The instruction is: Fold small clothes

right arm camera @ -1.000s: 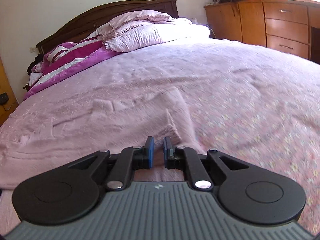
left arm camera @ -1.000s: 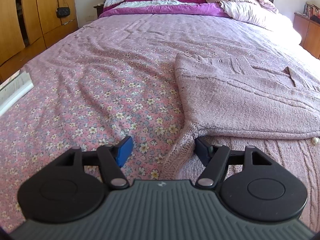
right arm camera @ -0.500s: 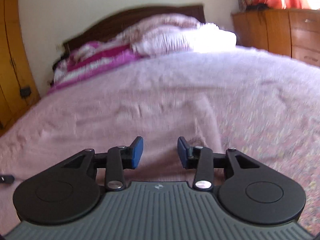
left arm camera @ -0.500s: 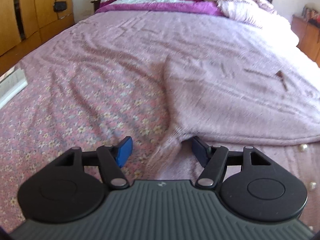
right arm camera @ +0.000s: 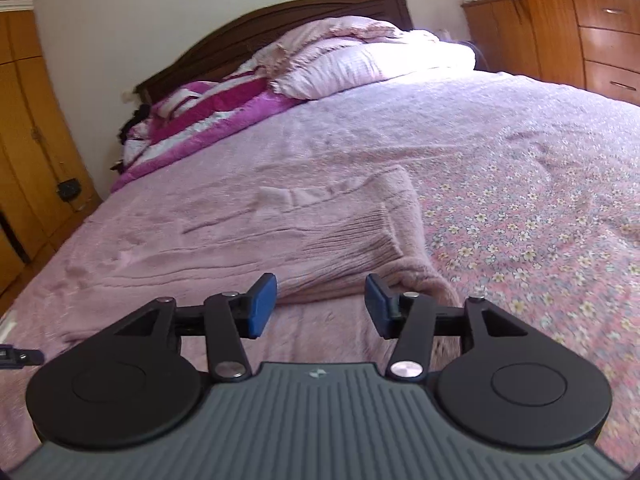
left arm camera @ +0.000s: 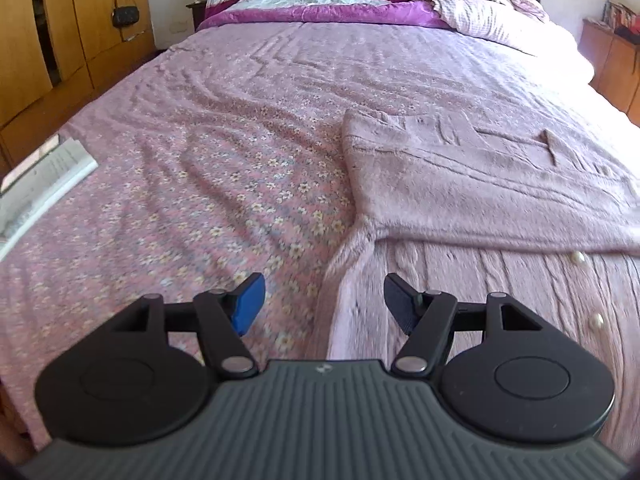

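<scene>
Change vs. 1 s ago: right gripper (right arm camera: 321,305) was pinched nearly shut at the garment's fold; its jaws are now spread, nothing between them. Left gripper (left arm camera: 324,300) unchanged in spread, jaws apart then and now, but view has shifted a little along the garment edge.

Item: pink knit sweater (left arm camera: 480,184), fuzzy, w/ cable-knit front and pearl buttons (left arm camera: 577,257). Location: on the bed (left arm camera: 208,168), toward its foot end, lying over the floral bedsheet; partly folded, an upper layer laid across the cable-knit layer. In right view a ribbed cuff or hem (right arm camera: 356,240) lies on top, near the sweater's right edge.

Left gripper: jaws spread, empty, straddling the sweater's left edge where the fold line meets the sheet; contact w/ fabric can't be told.
Right gripper: jaws spread, empty, just above the folded-over corner.

Other: striped magenta blanket (left arm camera: 320,0) and pillows (right arm camera: 372,60) at head of bed; papers (left arm camera: 44,176) at left edge of bed; wardrobe, dresser beside.

Step, est.: one fold laid and released; between folds.
Next move, est.: needs both jaws to pinch the near edge at left and right corners, lift evenly, carry over toward the far side; fuzzy knit prob. drags on sheet.
</scene>
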The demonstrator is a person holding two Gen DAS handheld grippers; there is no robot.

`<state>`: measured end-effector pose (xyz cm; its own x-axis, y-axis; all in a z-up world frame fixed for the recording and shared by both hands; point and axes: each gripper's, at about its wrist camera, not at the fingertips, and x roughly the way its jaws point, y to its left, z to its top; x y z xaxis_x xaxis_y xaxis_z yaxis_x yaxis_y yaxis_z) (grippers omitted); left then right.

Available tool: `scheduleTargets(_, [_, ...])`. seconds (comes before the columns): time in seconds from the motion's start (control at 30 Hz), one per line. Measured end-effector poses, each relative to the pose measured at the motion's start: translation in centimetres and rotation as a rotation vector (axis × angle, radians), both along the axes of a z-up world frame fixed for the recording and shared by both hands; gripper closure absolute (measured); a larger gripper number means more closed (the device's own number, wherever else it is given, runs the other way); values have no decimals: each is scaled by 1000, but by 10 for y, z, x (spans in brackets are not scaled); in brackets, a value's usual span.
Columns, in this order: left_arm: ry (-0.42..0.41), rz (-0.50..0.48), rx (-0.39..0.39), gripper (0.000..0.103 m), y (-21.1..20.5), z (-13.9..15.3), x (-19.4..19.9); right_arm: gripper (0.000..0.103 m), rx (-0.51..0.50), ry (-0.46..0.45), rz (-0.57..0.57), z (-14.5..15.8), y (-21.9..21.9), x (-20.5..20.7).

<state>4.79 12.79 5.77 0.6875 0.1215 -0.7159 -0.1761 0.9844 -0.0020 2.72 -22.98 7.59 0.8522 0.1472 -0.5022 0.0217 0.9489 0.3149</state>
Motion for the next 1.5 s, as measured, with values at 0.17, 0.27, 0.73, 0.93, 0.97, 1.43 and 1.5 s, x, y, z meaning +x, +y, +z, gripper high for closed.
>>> scheduleTargets(0.17, [-14, -49, 8, 32, -7, 12, -28, 41, -46, -11, 106, 21, 11, -40])
scheduleTargets(0.27, [-24, -77, 10, 32, -12, 14, -43, 41, -66, -12, 157, 27, 18, -65])
scheduleTargets(0.73, [15, -304, 93, 32, -68, -4, -110, 27, -297, 45, 264, 3, 54, -149])
scheduleTargets(0.93, [85, -443, 208, 32, -99, -34, -122, 26, -365, 141, 325, -21, 66, -153])
scheduleTargets(0.97, [96, -461, 226, 32, -103, -39, -124, 26, -394, 151, 337, -24, 69, -153])
scheduleTargets(1.43, [66, -424, 174, 31, -98, -42, -125, 17, -771, 174, 663, -58, 115, -160])
scheduleTargets(1.5, [57, -413, 166, 32, -94, -40, -124, 16, -855, 177, 715, -67, 128, -159])
